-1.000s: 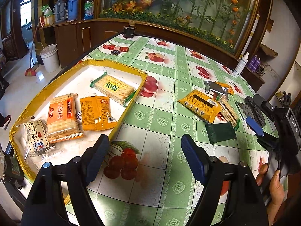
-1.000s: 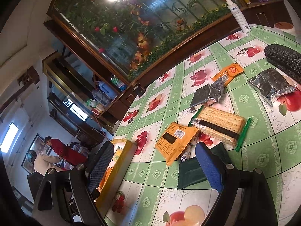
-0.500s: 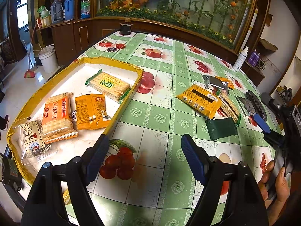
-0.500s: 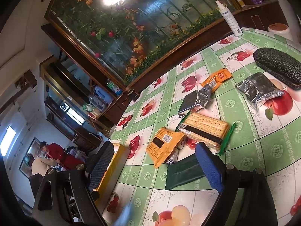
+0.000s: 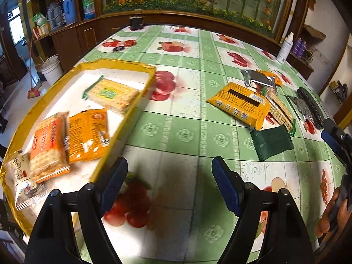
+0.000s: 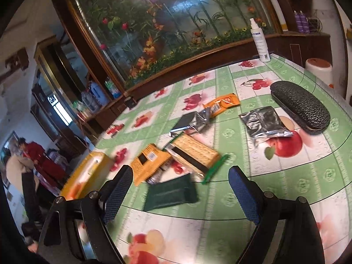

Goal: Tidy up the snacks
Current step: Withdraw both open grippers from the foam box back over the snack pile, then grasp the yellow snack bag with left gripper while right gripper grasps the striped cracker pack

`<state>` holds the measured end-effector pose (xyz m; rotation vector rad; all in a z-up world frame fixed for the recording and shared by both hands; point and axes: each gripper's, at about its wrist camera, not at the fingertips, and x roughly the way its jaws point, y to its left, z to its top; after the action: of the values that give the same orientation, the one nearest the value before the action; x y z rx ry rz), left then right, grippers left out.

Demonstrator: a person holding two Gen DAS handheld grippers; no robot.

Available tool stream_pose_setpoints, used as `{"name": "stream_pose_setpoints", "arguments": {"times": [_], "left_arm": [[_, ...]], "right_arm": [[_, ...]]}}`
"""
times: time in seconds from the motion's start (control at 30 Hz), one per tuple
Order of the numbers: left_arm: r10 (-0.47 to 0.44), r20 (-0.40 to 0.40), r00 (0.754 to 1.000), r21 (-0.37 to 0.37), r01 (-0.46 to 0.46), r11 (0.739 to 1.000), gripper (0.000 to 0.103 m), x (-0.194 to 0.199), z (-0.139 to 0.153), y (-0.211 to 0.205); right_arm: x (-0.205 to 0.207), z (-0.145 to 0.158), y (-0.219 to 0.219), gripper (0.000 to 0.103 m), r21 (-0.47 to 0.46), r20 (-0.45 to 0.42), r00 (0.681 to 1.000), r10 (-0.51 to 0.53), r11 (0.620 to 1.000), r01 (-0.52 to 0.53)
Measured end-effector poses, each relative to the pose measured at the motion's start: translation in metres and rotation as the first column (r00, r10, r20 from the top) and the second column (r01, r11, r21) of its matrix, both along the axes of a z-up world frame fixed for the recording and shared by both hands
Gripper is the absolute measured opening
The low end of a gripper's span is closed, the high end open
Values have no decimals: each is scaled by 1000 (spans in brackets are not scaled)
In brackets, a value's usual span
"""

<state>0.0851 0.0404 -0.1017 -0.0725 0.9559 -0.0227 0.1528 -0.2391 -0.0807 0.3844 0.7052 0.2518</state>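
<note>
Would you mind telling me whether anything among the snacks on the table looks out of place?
Yes: a black textured glasses case lies beside the silver packet; it is no snack.

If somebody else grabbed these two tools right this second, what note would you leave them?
Left hand-held gripper: open, empty, over bare tablecloth beside the yellow tray.
Right hand-held gripper: open, empty, nearest the dark green packet.
Done: four snack packs lie in the tray.
Left on the table: green packet, orange packet, cracker pack, two silver pouches, small orange wrapper.
The black case is no snack.
</note>
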Motion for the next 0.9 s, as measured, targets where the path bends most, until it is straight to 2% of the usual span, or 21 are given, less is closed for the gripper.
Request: {"name": "stream_pose_setpoints", "arguments": {"times": [0.1,0.2,0.33,0.4,0.5,0.7,0.83,0.9], "left_arm": [[-53,-8,999,10,53,999,79,13,2,-20],[-128,14,992,50,127,991,79,26,8,-46],[-239,10,971,120,236,964,79,51,7,-81],[-270,7,963,132,267,955,79,62,5,-91],[-283,-4,959,126,281,951,79,78,3,-96],[-335,-34,942,49,336,940,79,101,2,-98],[-405,-24,914,-4,405,914,79,103,7,-105],[-429,-33,903,3,429,903,79,105,5,-110]], "right_arm": [[4,-6,-2,91,-27,-27,1000,15,1000,-15],[7,-8,-1,91,-53,-39,999,30,998,-32],[11,-9,-1,91,-72,-48,998,37,997,-41],[13,-8,-2,91,-71,-48,998,42,996,-45],[21,-7,1,91,-87,-47,997,60,994,-64],[45,-9,8,91,-108,-64,992,105,988,-111],[55,-11,7,91,-104,-75,992,105,988,-113],[58,-14,7,91,-101,-83,991,105,988,-114]]}}
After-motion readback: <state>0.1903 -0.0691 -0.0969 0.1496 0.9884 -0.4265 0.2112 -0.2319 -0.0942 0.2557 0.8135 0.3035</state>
